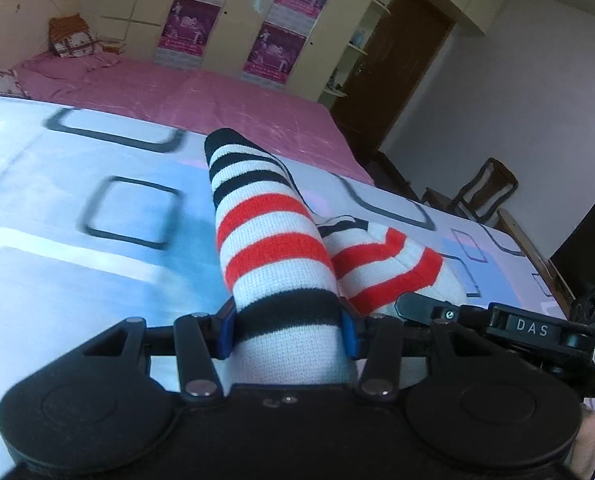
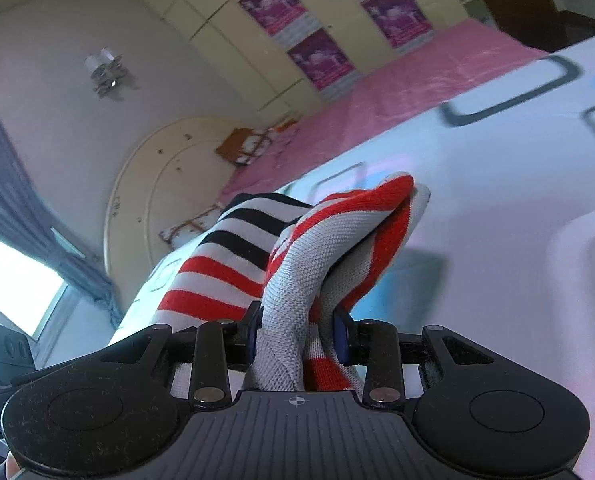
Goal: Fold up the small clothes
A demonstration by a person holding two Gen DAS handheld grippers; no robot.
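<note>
A small knit garment (image 1: 273,240) with white, red and black stripes is held up above the bed. My left gripper (image 1: 288,330) is shut on one bunched end of it, and the striped cloth stands up from the jaws. My right gripper (image 2: 299,338) is shut on another bunched part of the same garment (image 2: 297,264), red and white stripes folded between the blue pads (image 2: 339,340). The right gripper body also shows at the right edge of the left wrist view (image 1: 529,326).
Below lies a bed with a pale blue and white sheet printed with dark rounded squares (image 1: 77,240). Beyond it is a pink cover (image 1: 177,96), pillows and a headboard (image 2: 153,184). Wardrobes with purple posters (image 1: 273,48), a dark door and a wooden chair (image 1: 481,192) stand behind.
</note>
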